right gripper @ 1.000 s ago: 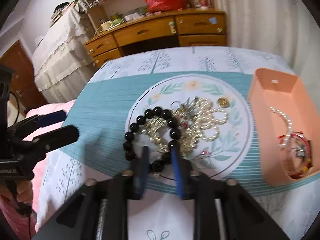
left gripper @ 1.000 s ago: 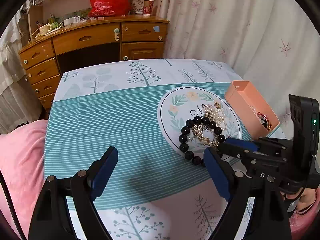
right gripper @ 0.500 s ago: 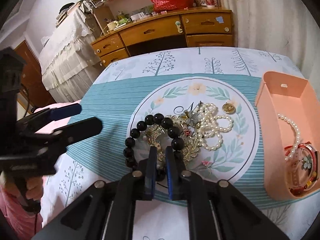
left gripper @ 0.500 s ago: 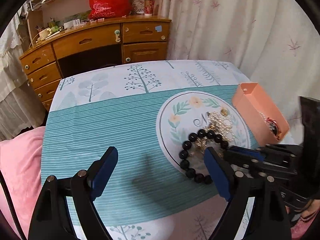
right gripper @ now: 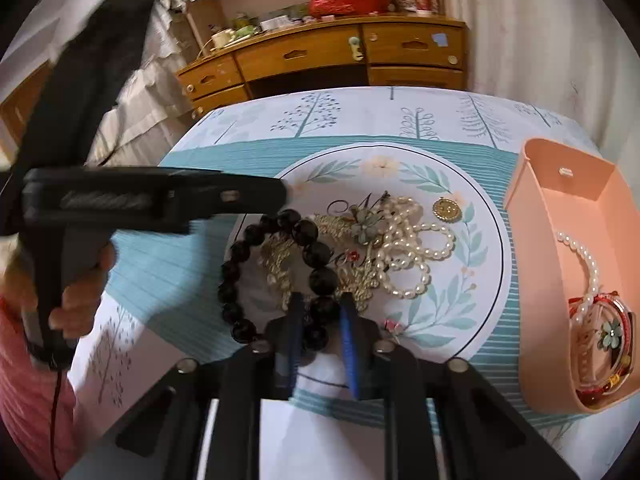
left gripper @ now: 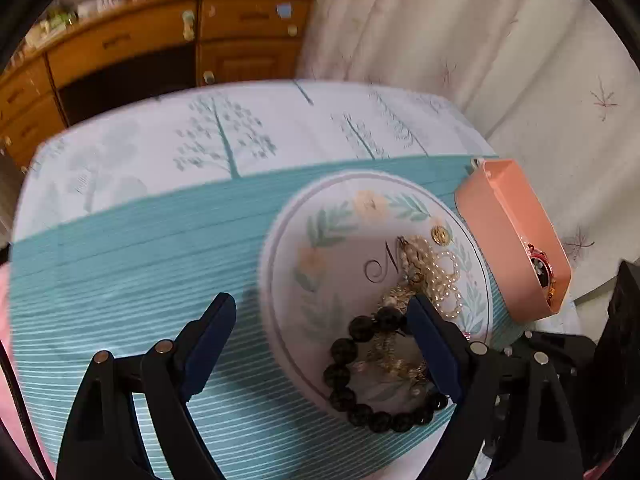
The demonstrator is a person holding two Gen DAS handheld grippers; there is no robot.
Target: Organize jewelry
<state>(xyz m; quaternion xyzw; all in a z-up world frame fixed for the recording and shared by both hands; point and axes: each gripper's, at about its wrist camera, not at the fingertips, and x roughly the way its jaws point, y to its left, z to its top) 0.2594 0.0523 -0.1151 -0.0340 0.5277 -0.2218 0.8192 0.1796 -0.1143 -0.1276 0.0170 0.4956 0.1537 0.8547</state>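
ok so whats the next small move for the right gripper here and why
Probably squeeze the fingers back onto the bead, then lift a little. The right gripper straddles the near side of the black bead bracelet, but its jaws are opening slightly, and the bracelet lies over the tangled gold chain. A small, slow lift would show whether it comes free before it goes to the pink box.

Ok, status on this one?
Left gripper open, over the jewelry pile. Right gripper pinching black bracelet, fingers opening. Gold chains inside its loop.
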